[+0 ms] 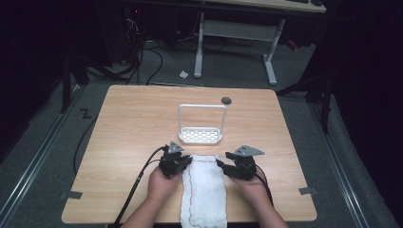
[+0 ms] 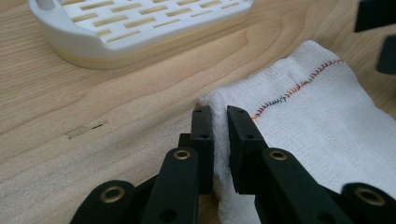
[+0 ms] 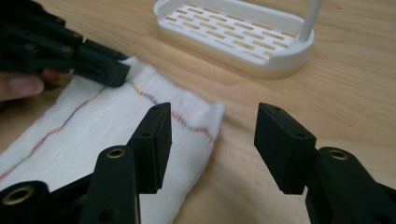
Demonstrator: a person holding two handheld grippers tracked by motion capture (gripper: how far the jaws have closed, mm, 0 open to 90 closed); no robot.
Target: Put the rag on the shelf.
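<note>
Folded white cloth (image 1: 204, 190), soft, light and limp, lies at table (image 1: 128, 142) front edge near rack (image 1: 200, 135); left gripper (image 2: 219, 121) pinches its far-left corner, right gripper (image 3: 212, 140) gapes at far-right corner w/o contact, so take hold at corners.

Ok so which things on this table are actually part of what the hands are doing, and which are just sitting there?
In use:
- cloth, folded, at the near table edge
- left tongs, pinching the cloth's far left corner
- right tongs, open at its far right corner

Lying about:
- white rack, beyond the cloth and apart from it
- dark round spot near the far edge
</note>
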